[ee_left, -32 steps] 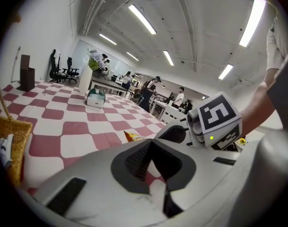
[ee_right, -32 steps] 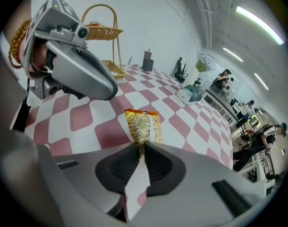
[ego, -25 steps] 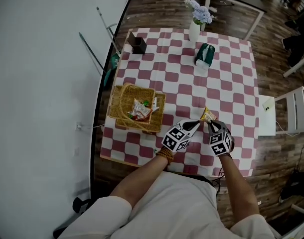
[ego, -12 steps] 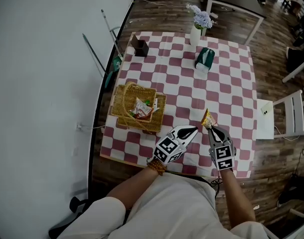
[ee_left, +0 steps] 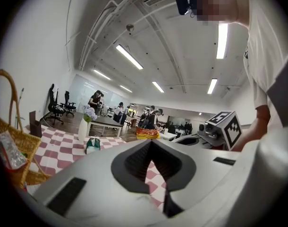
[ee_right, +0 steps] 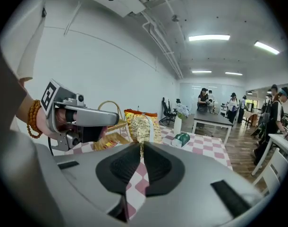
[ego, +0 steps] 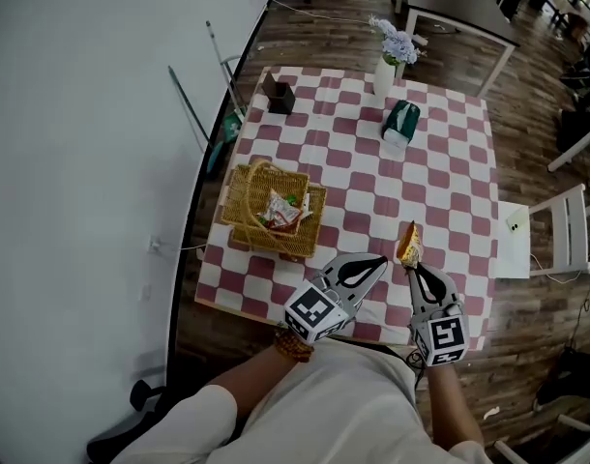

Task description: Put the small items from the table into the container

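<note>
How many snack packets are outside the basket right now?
1: the yellow packet, pinched in the right gripper above the near right part of the table. None lies loose on it that I can see; the left gripper may hide a small one.

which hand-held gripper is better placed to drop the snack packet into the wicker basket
Right. The right hand-held gripper is clamped on the snack packet. The left hand-held gripper is shut on nothing, though it sits nearer the wicker basket, so only the right can carry the packet over now.
</note>
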